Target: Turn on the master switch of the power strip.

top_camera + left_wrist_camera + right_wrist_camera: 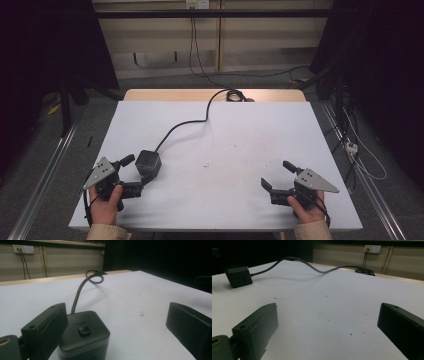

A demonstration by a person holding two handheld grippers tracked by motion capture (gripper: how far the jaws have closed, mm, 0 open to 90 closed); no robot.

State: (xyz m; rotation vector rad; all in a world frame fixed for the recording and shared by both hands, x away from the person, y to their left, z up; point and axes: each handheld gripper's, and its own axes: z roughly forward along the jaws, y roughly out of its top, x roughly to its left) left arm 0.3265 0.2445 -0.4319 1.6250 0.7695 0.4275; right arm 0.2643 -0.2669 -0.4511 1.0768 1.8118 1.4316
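Observation:
A black cube power socket (148, 163) sits on the white table top (225, 150) at the front left, and its black cable (185, 124) runs to the far edge. My left gripper (134, 174) is open around the cube's near side. In the left gripper view the cube (83, 336) stands between the jaws, close against the left one, with a wide gap to the right one. My right gripper (278, 175) rests open at the front right with nothing between its jaws. In the right gripper view (327, 312) the cube (238, 276) lies far off at the left.
The cable coils (234, 95) at the table's far wooden edge (215, 94) and continues up to a wall outlet (196, 4). More cables (352, 145) lie on the floor to the right. Metal rails (42, 177) run along both sides.

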